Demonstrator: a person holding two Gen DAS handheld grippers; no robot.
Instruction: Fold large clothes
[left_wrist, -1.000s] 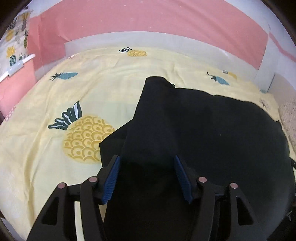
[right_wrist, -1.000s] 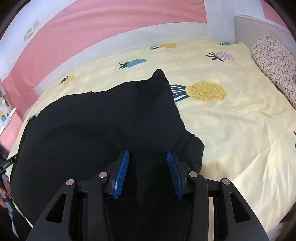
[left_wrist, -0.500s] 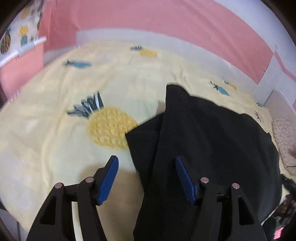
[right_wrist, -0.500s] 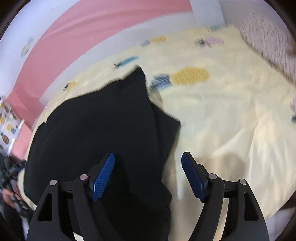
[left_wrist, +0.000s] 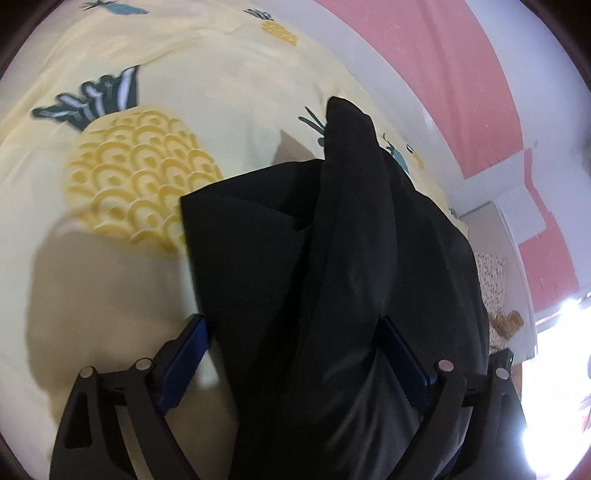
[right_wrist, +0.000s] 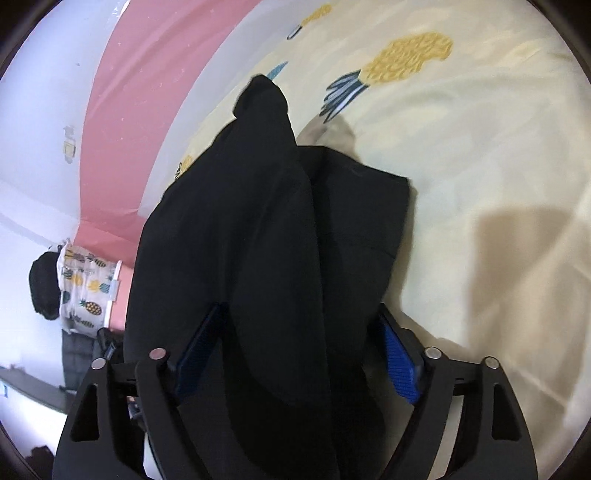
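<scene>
A large black garment (left_wrist: 332, 258) lies on a yellow pineapple-print bedsheet (left_wrist: 110, 258), with a raised fold running along its middle and a sleeve spread flat to one side. It also shows in the right wrist view (right_wrist: 266, 240). My left gripper (left_wrist: 295, 354) is open, its blue pads wide apart, with the garment's near edge passing between them. My right gripper (right_wrist: 299, 347) is open too, its jaws straddling the garment's near edge at the other side. Neither pad presses on the cloth.
The bed runs along a pink and white wall (left_wrist: 461, 74). A speckled pillow (left_wrist: 491, 280) lies at the bed's end. A pineapple-print cloth (right_wrist: 85, 284) hangs at the left beside a dark object (right_wrist: 42, 284). Bare sheet (right_wrist: 498, 147) lies on the garment's right.
Both grippers have tilted and moved in low over the garment's near edge. The right gripper opened wider about half a second ago. The garment's middle fold now stands up higher.
</scene>
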